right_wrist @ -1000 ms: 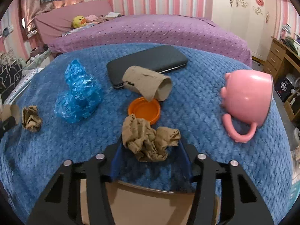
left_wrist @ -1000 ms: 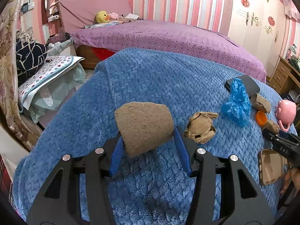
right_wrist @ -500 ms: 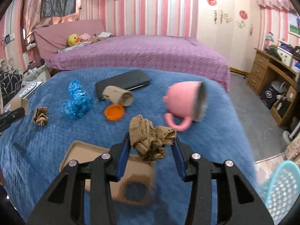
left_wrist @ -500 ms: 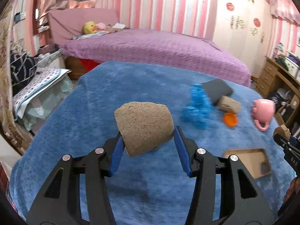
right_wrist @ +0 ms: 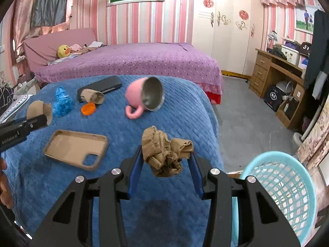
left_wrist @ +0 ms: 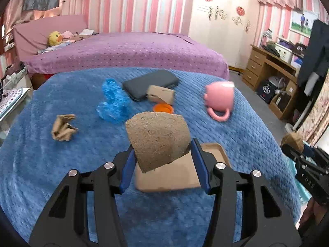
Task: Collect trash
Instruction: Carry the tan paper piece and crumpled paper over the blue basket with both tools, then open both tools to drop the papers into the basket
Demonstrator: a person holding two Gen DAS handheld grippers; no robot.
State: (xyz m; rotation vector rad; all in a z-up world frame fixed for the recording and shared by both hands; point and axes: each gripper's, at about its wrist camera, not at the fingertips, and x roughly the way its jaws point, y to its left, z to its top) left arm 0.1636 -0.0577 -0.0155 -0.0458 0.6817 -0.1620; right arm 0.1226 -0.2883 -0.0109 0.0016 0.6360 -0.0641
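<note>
My left gripper (left_wrist: 162,160) is shut on a brown cardboard tube (left_wrist: 158,142), held above the blue blanket (left_wrist: 61,164). My right gripper (right_wrist: 166,164) is shut on a crumpled wad of brown paper (right_wrist: 164,154), held in the air near the blanket's right edge. A light blue mesh basket (right_wrist: 283,189) stands on the floor at the lower right. On the blanket lie another crumpled brown paper (left_wrist: 63,127), a blue plastic wrapper (left_wrist: 113,103), a second cardboard tube (left_wrist: 161,94) and an orange lid (left_wrist: 162,108).
A pink mug (right_wrist: 144,96) lies on its side beside a dark flat case (left_wrist: 150,83). A tan phone case (right_wrist: 76,148) lies open side up at the near edge. Behind is a purple bed (right_wrist: 133,61); a wooden desk (right_wrist: 273,70) stands at the right.
Both grippers have swung to the right with their loads. The right one lifted the wad off the blanket, and the blue basket has come into its view.
</note>
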